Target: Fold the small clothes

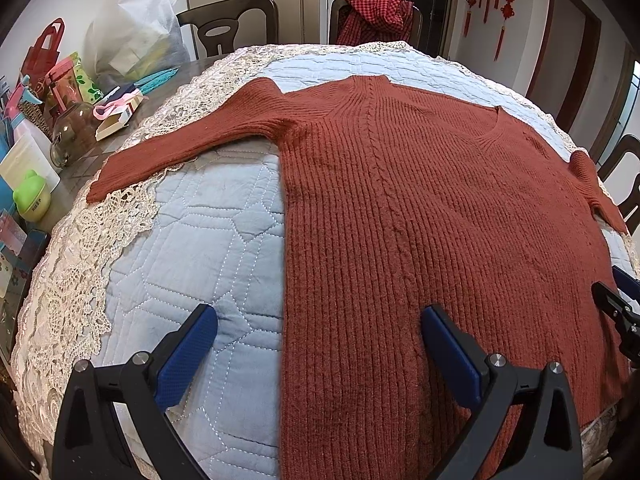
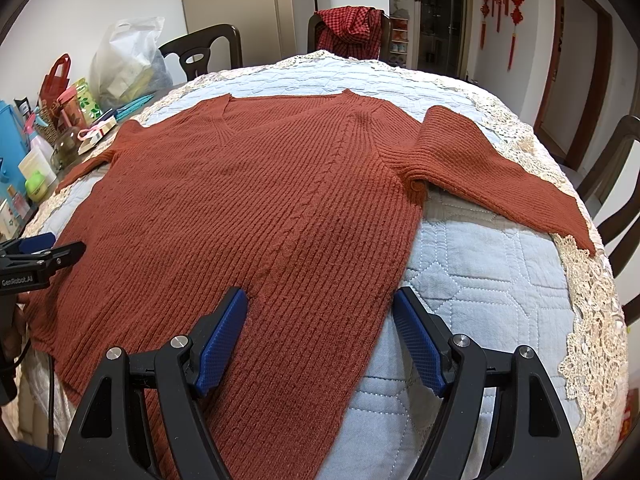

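A rust-red ribbed knit sweater (image 1: 420, 200) lies flat on a pale blue quilted cover (image 1: 208, 248), V-neck at the far side, both sleeves spread out sideways. It also shows in the right wrist view (image 2: 260, 208). My left gripper (image 1: 320, 320) is open, just above the sweater's near left side edge, one finger over the quilt and one over the knit. My right gripper (image 2: 320, 308) is open above the near right side edge, empty. The right gripper's tips show at the left view's right edge (image 1: 616, 300). The left gripper shows at the right view's left edge (image 2: 40, 252).
A lace cloth (image 1: 72, 280) edges the quilt. Bags, a glass jar (image 1: 72, 132), a green cup (image 1: 32, 200) and boxes crowd the table's left side. Dark wooden chairs (image 1: 228, 20) stand around; one holds a red checked garment (image 1: 376, 16).
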